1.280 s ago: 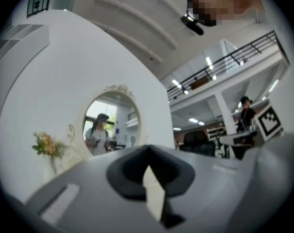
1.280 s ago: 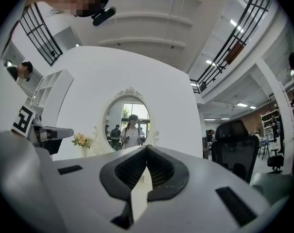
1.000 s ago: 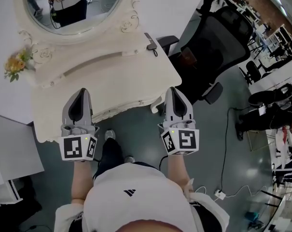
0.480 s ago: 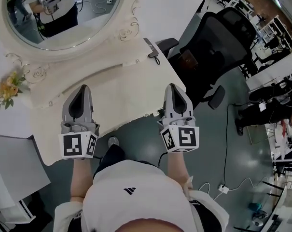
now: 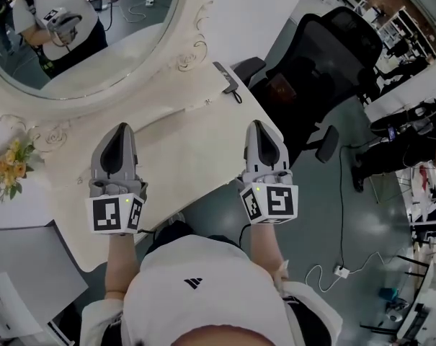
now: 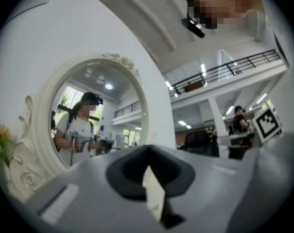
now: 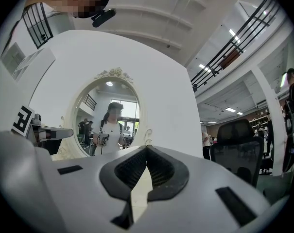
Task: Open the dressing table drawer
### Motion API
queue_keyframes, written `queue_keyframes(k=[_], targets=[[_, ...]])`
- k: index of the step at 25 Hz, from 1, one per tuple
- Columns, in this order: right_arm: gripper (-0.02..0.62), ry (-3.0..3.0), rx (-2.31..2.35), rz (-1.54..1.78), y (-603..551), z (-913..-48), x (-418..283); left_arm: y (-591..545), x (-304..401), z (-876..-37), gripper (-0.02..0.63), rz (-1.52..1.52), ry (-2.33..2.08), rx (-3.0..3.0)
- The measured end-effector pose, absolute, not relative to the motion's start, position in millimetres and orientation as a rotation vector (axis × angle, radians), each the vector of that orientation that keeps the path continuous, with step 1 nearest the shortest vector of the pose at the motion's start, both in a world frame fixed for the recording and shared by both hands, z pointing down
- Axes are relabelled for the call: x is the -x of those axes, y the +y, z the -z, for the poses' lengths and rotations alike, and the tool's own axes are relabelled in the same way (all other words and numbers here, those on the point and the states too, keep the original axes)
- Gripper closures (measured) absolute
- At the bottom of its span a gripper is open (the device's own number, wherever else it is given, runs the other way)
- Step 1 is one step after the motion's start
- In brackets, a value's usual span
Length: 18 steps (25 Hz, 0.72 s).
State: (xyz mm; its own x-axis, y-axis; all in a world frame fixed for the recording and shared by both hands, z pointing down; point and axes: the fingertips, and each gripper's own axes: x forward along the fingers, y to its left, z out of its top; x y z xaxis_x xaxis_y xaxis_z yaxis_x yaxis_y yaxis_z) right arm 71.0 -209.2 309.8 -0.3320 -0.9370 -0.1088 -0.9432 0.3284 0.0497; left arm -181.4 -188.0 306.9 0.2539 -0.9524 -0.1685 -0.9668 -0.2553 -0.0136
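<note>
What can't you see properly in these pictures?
- Drawer: no view shows its front or handle. In the head view the dressing table top covers it.
- Mirror: head view, cut off by the top and left edges.
- Small dark object at the table's back edge: head view, too small to name.
- Tabletop in the gripper views: mostly hidden by the left gripper and right gripper themselves.

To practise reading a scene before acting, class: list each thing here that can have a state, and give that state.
left gripper: jaws shut, empty, over the tabletop.
right gripper: jaws shut, empty, over the tabletop near its front edge.
dressing table: no drawer shows past its front edge; apparently still closed.
mirror: intact, reflecting the person.
office chair: upright, unoccupied, beside the table.
</note>
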Motion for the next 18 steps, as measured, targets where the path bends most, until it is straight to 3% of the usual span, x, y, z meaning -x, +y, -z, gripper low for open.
queue_keyframes(k=[18], targets=[[0.595,2.552,1.842,-0.017,-284.6,-350.8,-47.8,-256.2,188.5,-338.0,0.598,-0.16,1.79,2.529]])
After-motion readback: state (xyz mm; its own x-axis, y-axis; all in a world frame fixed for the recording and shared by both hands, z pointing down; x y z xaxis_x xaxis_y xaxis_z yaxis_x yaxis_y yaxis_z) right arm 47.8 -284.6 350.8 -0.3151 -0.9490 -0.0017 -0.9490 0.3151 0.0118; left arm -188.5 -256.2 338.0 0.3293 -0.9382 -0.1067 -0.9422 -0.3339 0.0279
